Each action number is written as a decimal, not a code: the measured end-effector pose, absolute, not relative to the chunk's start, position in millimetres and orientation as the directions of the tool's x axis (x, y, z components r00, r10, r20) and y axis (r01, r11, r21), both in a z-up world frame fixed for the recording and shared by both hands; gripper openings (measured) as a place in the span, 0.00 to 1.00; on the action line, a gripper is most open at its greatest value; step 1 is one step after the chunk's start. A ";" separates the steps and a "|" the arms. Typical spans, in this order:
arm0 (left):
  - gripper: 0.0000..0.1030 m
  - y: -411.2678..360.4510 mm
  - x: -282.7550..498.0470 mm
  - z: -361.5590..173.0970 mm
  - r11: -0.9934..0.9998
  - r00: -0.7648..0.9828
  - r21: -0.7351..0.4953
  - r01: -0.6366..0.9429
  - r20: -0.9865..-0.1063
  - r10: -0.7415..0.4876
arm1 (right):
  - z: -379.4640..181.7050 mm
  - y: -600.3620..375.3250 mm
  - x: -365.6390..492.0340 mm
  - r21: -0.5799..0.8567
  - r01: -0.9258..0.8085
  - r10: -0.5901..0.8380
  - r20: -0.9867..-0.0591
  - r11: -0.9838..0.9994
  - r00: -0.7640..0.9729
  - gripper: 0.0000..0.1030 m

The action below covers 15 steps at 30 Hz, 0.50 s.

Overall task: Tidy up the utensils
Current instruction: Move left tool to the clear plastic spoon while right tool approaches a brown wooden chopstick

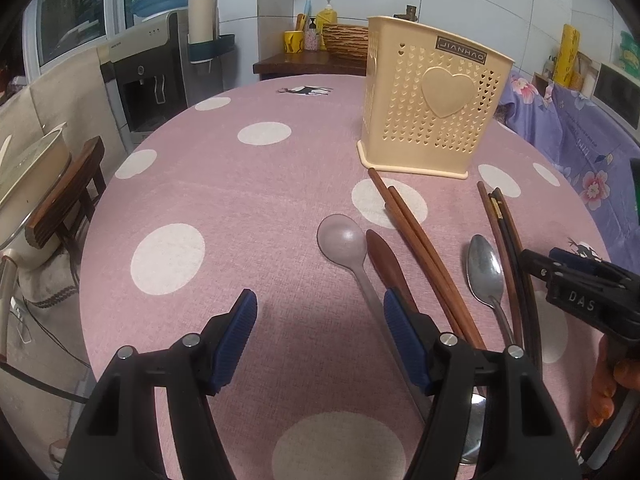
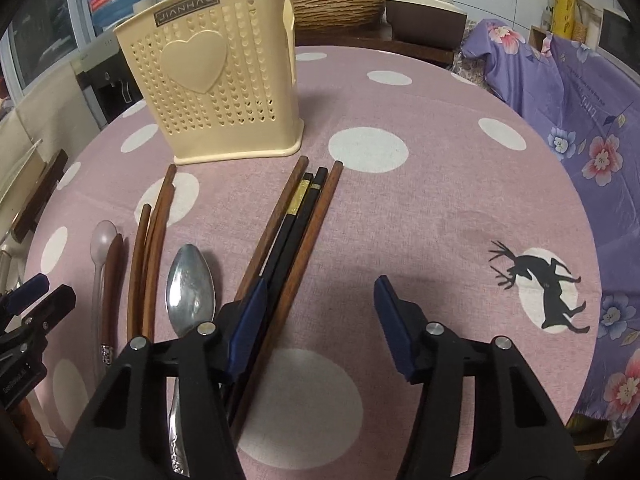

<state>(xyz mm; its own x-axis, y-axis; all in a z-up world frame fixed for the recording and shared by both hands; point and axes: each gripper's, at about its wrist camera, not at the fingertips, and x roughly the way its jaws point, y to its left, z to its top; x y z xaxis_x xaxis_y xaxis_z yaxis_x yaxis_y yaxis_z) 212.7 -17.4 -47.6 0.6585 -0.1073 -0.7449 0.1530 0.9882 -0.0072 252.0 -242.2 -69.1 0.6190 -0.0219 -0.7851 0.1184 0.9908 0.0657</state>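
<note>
Pink tablecloth [image 2: 420, 184], chopsticks [image 2: 298, 232] beside right gripper [image 2: 320, 324]

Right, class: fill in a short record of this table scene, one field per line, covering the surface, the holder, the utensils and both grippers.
Surface: pink tablecloth with white dots
Holder: cream perforated plastic utensil holder with a heart, upright, no utensils visible inside
Spoons: shiny metal spoon; translucent plastic spoon
Chopsticks: black pair between brown wooden ones; another brown wooden pair
Left gripper: open, holding nothing
Right gripper: open, holding nothing
</note>
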 end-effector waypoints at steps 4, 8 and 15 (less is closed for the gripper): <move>0.64 -12.6 216.0 -50.1 0.989 0.652 0.004 0.145 -0.752 -0.092 | -67.5 -262.0 249.2 0.095 0.143 -0.012 -0.792 0.985 0.610 0.44; 0.64 -8.8 222.1 -49.9 0.991 0.642 -0.035 0.125 -0.759 -0.108 | -64.6 -269.4 253.3 0.170 0.144 0.045 -0.785 0.975 0.618 0.44; 0.64 -26.1 224.3 -50.1 0.987 0.633 -0.026 0.158 -0.764 -0.121 | -69.6 -265.1 263.1 0.161 0.175 0.024 -0.800 0.971 0.600 0.43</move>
<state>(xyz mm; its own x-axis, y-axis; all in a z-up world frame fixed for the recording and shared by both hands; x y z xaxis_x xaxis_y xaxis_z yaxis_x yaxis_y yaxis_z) 224.3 -26.1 -50.1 0.6332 -0.1214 -0.7644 0.1575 0.9872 -0.0263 263.1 -265.1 -69.6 0.5997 0.0242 -0.7999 0.1750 0.9714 0.1606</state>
